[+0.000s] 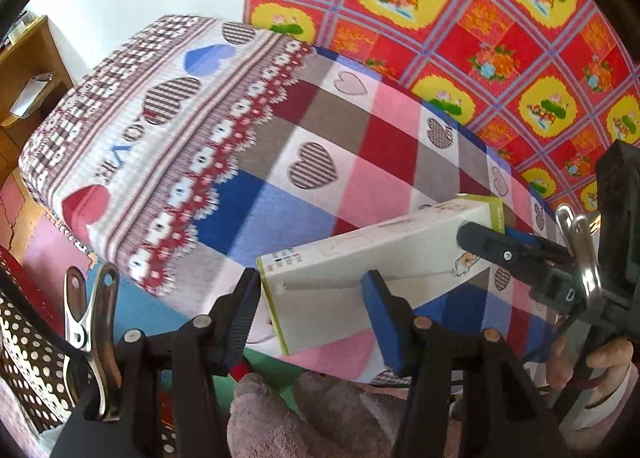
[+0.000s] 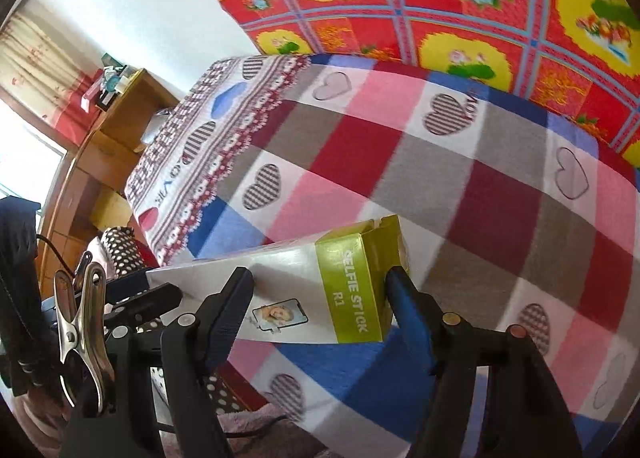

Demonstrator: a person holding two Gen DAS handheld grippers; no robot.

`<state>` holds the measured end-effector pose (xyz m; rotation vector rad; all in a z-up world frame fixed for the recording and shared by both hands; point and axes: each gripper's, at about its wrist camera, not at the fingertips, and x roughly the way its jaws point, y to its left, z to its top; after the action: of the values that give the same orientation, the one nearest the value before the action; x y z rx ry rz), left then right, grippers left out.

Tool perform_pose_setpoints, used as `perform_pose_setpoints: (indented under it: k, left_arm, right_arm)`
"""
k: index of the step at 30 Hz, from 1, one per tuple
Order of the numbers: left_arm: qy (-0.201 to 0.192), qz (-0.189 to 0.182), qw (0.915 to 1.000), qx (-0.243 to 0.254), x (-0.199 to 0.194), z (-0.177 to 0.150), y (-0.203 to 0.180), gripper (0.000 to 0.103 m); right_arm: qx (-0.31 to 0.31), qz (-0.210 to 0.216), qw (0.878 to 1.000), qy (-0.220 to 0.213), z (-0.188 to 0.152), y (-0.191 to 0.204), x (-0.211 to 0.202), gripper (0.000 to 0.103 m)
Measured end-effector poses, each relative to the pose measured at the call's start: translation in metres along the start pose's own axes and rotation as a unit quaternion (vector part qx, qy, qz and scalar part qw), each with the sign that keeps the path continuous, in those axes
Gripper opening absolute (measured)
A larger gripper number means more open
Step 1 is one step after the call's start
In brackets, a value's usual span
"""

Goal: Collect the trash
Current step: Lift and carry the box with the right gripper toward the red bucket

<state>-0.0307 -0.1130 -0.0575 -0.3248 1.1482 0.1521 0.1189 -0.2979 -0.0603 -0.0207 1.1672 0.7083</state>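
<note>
A long white selfie-stick box (image 1: 360,258) with green ends hangs above the checked heart blanket (image 1: 312,130), carried at both ends. My left gripper (image 1: 312,310) is shut across its near white end, a blue pad on each side. My right gripper (image 1: 480,234) clamps the far green end, with a hand on the handle behind it. In the right wrist view the green end marked SELFIE STICK (image 2: 356,290) sits between the fingers of my right gripper (image 2: 320,302). My left gripper (image 2: 148,294) grips the other end at the left.
A red and yellow floral quilt (image 1: 480,18) lies behind the blanket. A wooden cabinet (image 2: 120,126) stands against the wall at the left. A polka-dot bag (image 1: 28,362) sits low on the left, and a grey plush toy (image 1: 304,418) is below the grippers.
</note>
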Motion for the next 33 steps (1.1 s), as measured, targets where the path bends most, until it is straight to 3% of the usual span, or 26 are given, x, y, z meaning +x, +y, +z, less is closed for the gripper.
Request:
perform_pose_setpoints:
  k: [17, 33]
  left_arm:
    - [-0.025, -0.004, 0.9997, -0.001, -0.036, 0.024, 0.109, 0.056]
    - [-0.059, 0.033, 0.9976, -0.015, -0.068, 0.04, 0.174, 0.056]
  right_arm:
    - [-0.001, -0.002, 1.0, -0.024, 0.021, 0.104, 0.035, 0.07]
    - [-0.015, 0.029, 0.999, -0.037, 0.046, 0.175, 0.064, 0.07]
